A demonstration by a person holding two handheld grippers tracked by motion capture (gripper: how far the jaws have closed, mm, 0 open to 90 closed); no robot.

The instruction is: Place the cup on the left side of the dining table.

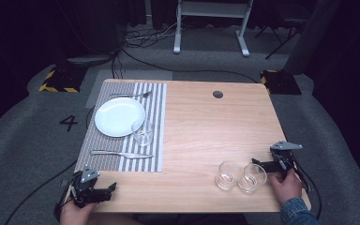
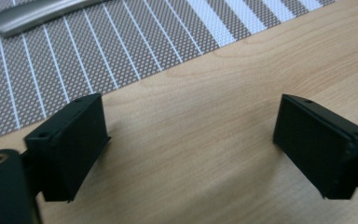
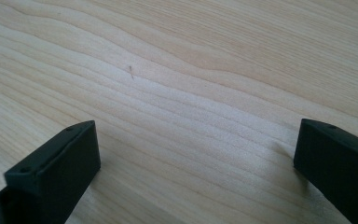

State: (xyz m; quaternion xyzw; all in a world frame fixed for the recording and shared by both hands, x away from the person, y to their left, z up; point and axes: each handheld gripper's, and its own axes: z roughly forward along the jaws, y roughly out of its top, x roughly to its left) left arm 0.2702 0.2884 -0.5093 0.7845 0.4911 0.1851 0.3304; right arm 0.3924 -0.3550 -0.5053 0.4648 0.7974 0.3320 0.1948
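One number on the floor

A dark "4" (image 1: 68, 123) is marked on the grey floor (image 1: 23, 140) left of the table (image 1: 206, 126), beside the striped mat's (image 1: 157, 117) side. Nothing else can be read.

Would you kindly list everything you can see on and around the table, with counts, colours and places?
Table: one, light wood, centre.
Placemat: one, grey with white stripes, table's left side.
Plate: one, white, on the placemat.
Fork: one, silver, beyond the plate.
Knife: one, silver, near edge of the placemat.
Glasses: three, clear; one on the placemat by the plate, two side by side near the right front edge.
White frame: one, on the floor behind the table.
Left gripper: black, open, front left corner.
Right gripper: black, open, beside the two glasses.
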